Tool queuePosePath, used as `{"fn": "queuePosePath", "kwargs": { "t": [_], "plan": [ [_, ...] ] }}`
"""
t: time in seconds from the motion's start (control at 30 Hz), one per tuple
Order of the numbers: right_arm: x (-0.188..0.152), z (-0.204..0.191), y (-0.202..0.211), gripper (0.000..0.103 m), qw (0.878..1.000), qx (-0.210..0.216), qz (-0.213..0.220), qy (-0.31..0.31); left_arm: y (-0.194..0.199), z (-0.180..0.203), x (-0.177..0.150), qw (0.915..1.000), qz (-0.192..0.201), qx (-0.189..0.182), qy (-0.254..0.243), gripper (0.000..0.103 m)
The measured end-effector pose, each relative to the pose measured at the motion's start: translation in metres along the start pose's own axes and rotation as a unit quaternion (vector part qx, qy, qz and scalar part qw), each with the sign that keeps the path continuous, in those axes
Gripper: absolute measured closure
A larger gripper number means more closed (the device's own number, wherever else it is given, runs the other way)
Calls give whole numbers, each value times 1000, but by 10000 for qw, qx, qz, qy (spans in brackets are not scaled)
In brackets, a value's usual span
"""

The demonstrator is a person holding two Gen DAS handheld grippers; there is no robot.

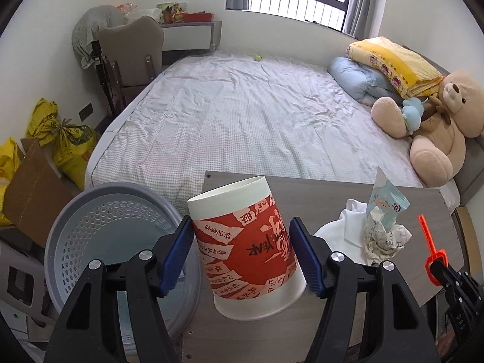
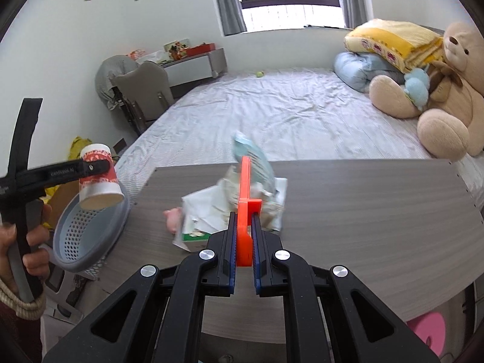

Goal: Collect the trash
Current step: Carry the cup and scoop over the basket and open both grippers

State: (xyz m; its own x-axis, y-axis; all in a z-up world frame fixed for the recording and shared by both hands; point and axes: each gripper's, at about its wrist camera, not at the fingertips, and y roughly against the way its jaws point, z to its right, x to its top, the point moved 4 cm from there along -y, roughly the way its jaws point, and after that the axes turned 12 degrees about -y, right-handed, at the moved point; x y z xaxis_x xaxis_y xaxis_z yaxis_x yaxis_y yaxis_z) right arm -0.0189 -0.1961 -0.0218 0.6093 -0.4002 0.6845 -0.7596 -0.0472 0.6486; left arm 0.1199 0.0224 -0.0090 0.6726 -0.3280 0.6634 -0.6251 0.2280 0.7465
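Observation:
My left gripper (image 1: 242,254) is shut on a red and white paper cup (image 1: 246,248), held tilted in the air beside the rim of a grey perforated bin (image 1: 90,236). The right wrist view shows the cup (image 2: 99,181) above the bin (image 2: 87,242). My right gripper (image 2: 243,242) is shut on an orange plastic tool (image 2: 244,208) that points forward over a trash pile (image 2: 236,208) of crumpled paper, a blue wrapper and a carton on the table. The pile (image 1: 378,230) and the orange tool (image 1: 431,248) also show in the left wrist view.
A grey wood-grain table (image 2: 363,211) stands against a bed (image 1: 242,115). A teddy bear (image 1: 444,127) and folded blankets (image 1: 393,63) lie on the bed. A cardboard box (image 1: 30,193) and yellow bags (image 1: 66,142) sit left of the bin. A chair (image 1: 133,51) stands farther back.

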Motion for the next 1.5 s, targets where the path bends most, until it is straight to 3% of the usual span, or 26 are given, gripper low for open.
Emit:
{"fn": "queuePosePath", "kwargs": {
  "t": [0.4,0.6,0.87,1.2,1.5],
  "plan": [
    [-3,-111,-38,94,9938,759,-348,739,20,-73,-55,9978,-31,588,312,40],
    [-11,-170,-68,94,9854,1155,-647,1072,28,-117,-83,9930,-100,1037,561,40],
    [-34,-236,-115,94,9705,1532,-1192,1429,26,-152,-111,9886,-186,1287,760,40],
    [-54,-278,-153,94,9543,1755,-1656,1762,17,-182,-129,9839,-370,1333,1131,40],
    [-58,-290,-168,94,9504,1778,-1751,1854,15,-187,-124,9838,-324,1321,1164,40]
  ]
}}
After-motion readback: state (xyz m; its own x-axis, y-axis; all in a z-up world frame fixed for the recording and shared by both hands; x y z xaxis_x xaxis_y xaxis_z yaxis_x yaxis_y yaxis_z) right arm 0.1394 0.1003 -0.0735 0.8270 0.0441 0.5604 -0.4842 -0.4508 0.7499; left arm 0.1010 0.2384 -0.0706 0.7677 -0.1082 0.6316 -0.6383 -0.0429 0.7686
